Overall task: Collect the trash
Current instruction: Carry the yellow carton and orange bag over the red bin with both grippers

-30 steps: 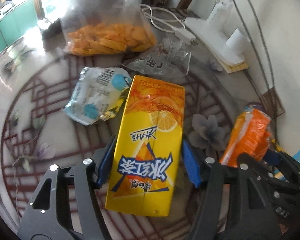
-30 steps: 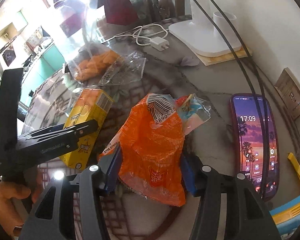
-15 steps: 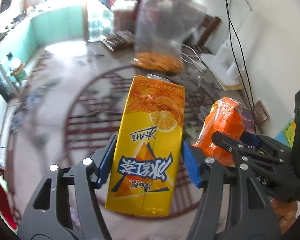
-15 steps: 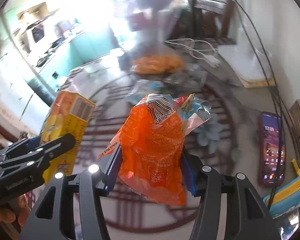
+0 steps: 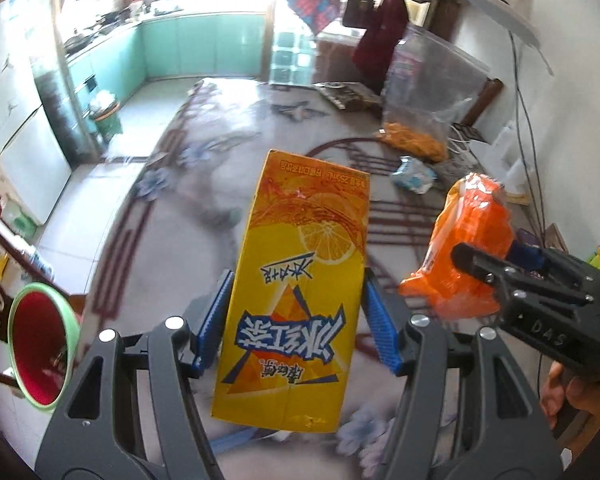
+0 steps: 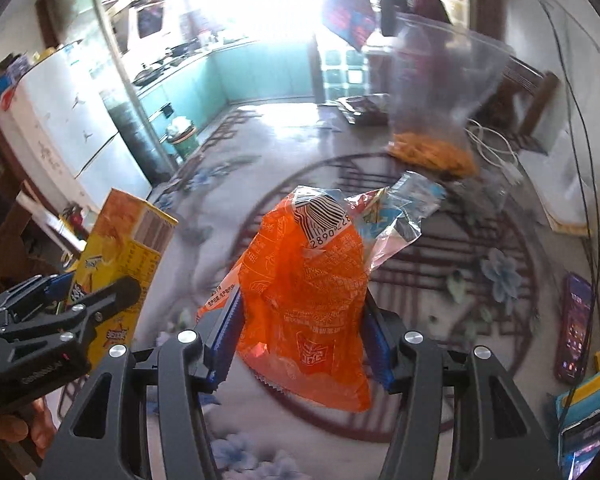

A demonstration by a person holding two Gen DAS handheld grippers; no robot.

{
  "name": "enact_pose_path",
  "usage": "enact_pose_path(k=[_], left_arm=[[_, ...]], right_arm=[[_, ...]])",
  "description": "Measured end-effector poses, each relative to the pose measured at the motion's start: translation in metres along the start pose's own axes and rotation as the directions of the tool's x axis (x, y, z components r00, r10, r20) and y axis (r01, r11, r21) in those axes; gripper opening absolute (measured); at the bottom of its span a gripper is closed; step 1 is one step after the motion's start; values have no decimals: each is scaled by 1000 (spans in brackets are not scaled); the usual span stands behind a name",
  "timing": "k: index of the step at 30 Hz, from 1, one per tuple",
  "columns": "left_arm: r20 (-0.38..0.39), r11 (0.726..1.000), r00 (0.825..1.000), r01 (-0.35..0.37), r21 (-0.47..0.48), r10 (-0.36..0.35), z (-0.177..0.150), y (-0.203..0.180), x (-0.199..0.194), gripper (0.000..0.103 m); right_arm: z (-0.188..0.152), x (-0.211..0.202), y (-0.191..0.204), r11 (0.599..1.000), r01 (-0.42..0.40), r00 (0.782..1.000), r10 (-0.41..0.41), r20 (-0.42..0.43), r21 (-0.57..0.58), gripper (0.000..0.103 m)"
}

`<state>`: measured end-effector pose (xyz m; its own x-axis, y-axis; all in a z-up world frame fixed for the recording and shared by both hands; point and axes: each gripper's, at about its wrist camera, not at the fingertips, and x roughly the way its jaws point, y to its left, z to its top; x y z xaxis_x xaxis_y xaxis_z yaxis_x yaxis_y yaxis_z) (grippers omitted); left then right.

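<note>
Left tool point(image 5: 298, 322) clamps yellow carton point(image 5: 296, 292); right tool point(image 6: 300, 336) clamps orange wrapper point(image 6: 308, 300).

Two wrist views above the patterned table point(image 5: 204, 216)
Both look steeply down from close; each shows the snack bag point(image 6: 432, 112) at the table's far side.

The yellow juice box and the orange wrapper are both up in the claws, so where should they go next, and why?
Probably carry both toward the red bin with the green rim at the lower left. The left claw is shut on the yellow juice box, the right claw on the orange wrapper, and both are lifted off the table. That bin looks like the nearest open container, though I cannot be sure it is for trash.
</note>
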<state>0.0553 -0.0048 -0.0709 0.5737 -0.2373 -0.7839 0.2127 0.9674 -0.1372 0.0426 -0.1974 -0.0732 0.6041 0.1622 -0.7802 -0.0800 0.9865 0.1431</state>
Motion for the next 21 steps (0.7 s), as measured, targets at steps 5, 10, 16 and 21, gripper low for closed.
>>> enact_pose_path(k=[5,10,16,21], left_arm=[[5,1000,1000,-8,-30,8,-9,37,-9,60],[1,999,1000,-14,-51,14,-15,79,-13,60],[-25,997,999,-35,-71,33,-24,133,-15,60],[-38,994,997,-66,-87,63,-30,180,-20,60]], right_arm=[[-1,7,42,999,0,1000,0,-11,-38,53],[-1,12,80,998,7,1000,-7,-13,-56,53],[0,23,127,997,14,1000,-16,-26,-71,53],[4,35,168,996,5,999,-8,-31,-89,53]])
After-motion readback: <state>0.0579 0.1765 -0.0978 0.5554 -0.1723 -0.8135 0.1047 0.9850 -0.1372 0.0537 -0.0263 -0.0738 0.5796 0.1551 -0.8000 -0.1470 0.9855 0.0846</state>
